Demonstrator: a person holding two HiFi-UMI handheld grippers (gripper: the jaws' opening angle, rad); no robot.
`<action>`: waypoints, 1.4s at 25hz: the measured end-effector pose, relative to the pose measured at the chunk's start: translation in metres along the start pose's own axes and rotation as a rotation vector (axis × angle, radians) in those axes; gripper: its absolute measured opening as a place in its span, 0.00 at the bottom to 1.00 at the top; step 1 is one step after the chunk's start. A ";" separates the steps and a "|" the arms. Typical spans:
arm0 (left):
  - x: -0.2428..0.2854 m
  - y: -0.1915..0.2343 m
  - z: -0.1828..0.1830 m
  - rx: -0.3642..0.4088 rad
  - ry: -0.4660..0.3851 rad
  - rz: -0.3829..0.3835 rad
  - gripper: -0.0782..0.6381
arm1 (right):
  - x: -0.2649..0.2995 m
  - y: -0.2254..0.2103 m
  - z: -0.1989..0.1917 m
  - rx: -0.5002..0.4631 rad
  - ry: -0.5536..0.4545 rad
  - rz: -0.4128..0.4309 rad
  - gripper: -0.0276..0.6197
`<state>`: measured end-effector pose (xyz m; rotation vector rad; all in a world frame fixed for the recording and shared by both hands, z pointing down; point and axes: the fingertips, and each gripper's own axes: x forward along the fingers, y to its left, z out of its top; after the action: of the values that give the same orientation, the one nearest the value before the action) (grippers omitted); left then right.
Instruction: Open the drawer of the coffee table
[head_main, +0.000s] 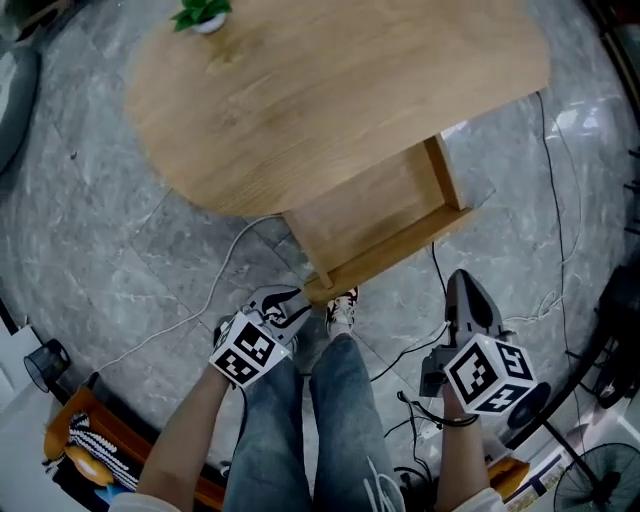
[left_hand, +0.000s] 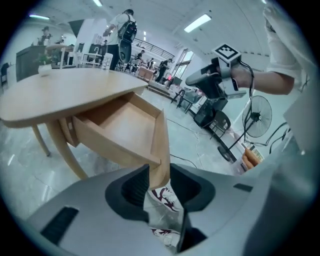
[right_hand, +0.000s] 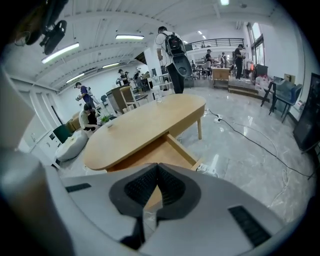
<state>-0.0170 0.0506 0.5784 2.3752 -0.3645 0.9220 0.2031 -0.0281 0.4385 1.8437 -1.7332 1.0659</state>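
Note:
The oval wooden coffee table (head_main: 330, 80) fills the top of the head view. Its drawer (head_main: 370, 210) stands pulled out toward me, and the inside looks bare. My left gripper (head_main: 283, 300) hangs just in front of the left corner of the drawer front (head_main: 390, 250). In the left gripper view its jaws (left_hand: 160, 182) stand a little apart. The corner of the drawer (left_hand: 125, 125) shows in the gap, with no pad pressing on it. My right gripper (head_main: 462, 285) hovers right of the drawer over the floor. Its fingertips (right_hand: 157, 172) meet with nothing between them.
A small potted plant (head_main: 203, 12) sits on the table's far left edge. Black cables (head_main: 555, 200) and a white cable (head_main: 210, 290) trail over the grey floor. My shoe (head_main: 342, 308) is just below the drawer front. A floor fan (left_hand: 257, 115) stands to the right.

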 end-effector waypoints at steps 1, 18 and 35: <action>-0.012 0.000 0.014 -0.011 -0.023 0.016 0.28 | -0.008 0.003 0.007 0.006 -0.005 0.001 0.04; -0.277 -0.034 0.316 0.042 -0.481 0.255 0.20 | -0.189 0.060 0.152 -0.011 -0.216 0.021 0.04; -0.453 -0.049 0.459 -0.054 -0.841 0.640 0.10 | -0.324 0.043 0.323 -0.142 -0.618 -0.003 0.04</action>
<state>-0.0802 -0.1583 -0.0302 2.5170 -1.5000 0.0686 0.2629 -0.0553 -0.0165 2.2250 -2.0569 0.3603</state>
